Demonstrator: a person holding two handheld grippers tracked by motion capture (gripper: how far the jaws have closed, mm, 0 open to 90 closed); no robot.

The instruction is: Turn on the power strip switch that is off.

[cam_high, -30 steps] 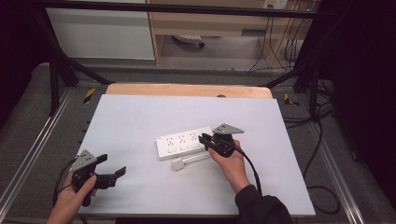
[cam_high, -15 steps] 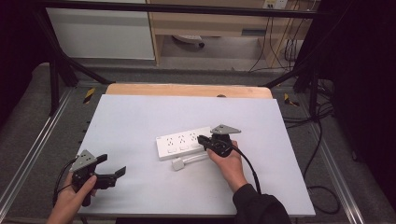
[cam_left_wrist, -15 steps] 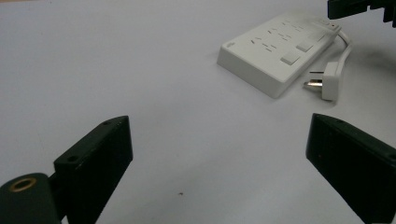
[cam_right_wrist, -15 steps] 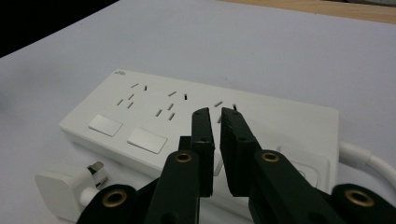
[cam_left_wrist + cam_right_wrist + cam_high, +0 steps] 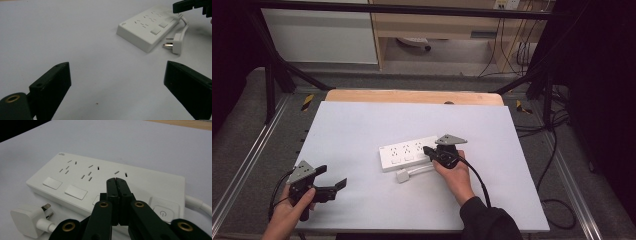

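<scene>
White matting covers the table (image 5: 362, 125); a power strip (image 5: 408, 153) lies near its middle, its plug (image 5: 402, 176) just beside the near edge. Over the strip's right end hovers the right gripper (image 5: 427, 149), jaws pressed together on nothing; the left gripper (image 5: 332, 179) sits well apart at the near-left corner, jaws wide and empty.

A lab or test room: the white worktop (image 5: 362, 125) sits inside a black metal frame (image 5: 277, 75), on grey carpet (image 5: 242, 130). Cables (image 5: 557, 145) trail over the floor at the right, and plain cabinets (image 5: 322, 35) stand behind.
</scene>
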